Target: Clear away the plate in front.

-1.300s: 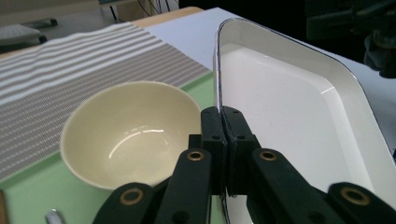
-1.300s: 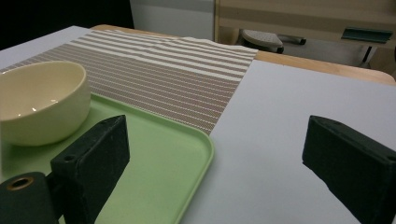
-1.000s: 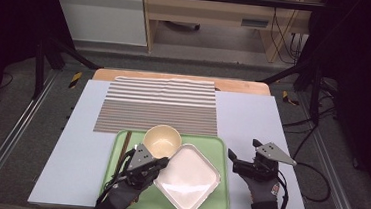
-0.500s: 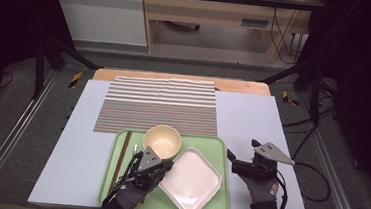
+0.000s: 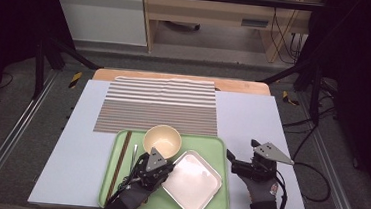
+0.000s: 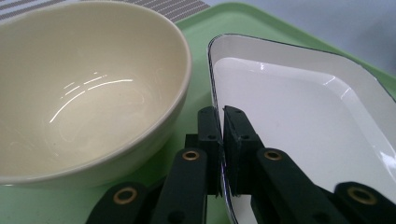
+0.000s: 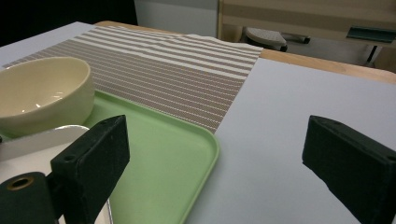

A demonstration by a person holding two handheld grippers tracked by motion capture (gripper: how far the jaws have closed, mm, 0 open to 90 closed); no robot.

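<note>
The left gripper (image 6: pixel 223 122) pinched the white plate's (image 6: pixel 299 112) rim near the tray's (image 5: pixel 222 148) middle, beside the bowl (image 5: pixel 162 140). The right gripper (image 7: pixel 215 154) waited wide open, holding nothing, off the tray's right edge. Lifting the plate clear of the tray likely came next, keeping it level.

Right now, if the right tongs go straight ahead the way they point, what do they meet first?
Probably nothing on the table: the open right tongs point over bare grey tabletop, between the green tray and striped placemat. Depth beyond is unclear.
</note>
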